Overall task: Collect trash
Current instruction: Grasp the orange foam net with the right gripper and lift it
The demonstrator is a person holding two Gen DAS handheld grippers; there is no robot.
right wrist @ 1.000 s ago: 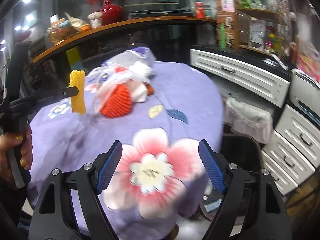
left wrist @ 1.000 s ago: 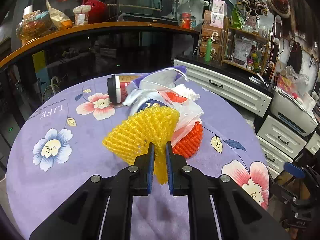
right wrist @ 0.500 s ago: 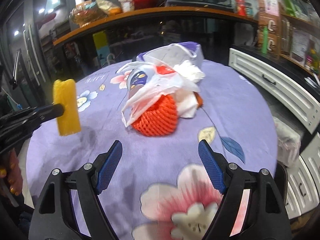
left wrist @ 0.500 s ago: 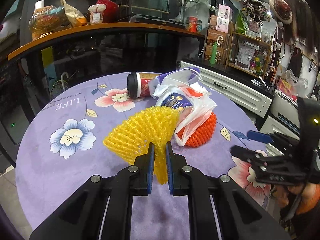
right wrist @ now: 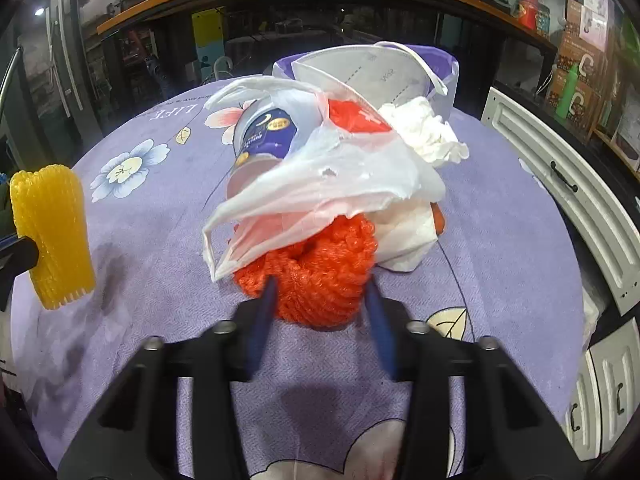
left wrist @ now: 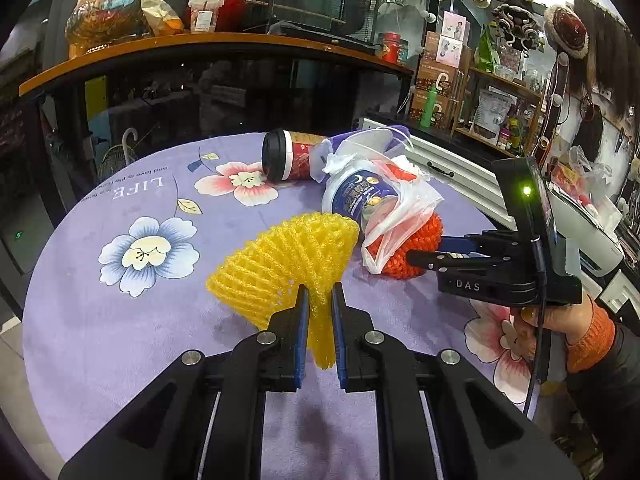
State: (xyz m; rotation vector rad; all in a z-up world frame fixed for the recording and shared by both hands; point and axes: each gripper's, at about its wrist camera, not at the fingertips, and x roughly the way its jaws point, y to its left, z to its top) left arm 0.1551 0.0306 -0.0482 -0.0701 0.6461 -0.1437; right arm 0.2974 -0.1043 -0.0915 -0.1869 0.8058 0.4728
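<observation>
My left gripper [left wrist: 319, 312] is shut on a yellow foam fruit net [left wrist: 286, 256] and holds it above the purple flowered tablecloth [left wrist: 120, 320]; the net also shows at the left of the right wrist view [right wrist: 50, 236]. My right gripper [right wrist: 320, 300] is open, its fingers on either side of an orange foam net [right wrist: 320, 276] that lies under a white plastic bag [right wrist: 328, 184]. From the left wrist view the right gripper [left wrist: 424, 250] reaches the orange net [left wrist: 404, 240] from the right. The trash pile also holds a blue tub [left wrist: 356, 196], a face mask [right wrist: 380, 68], crumpled tissue [right wrist: 424, 136] and a red paper cup [left wrist: 288, 156].
The round table stands next to a dark counter with an orange top [left wrist: 200, 44] behind it. White drawer units [right wrist: 576, 192] line the right side. Shelves with boxes and bottles [left wrist: 440, 80] stand at the back right.
My right gripper has moved forward across the table and narrowed, so its fingers now flank the orange net. My left gripper still holds the yellow net and has shifted slightly.
</observation>
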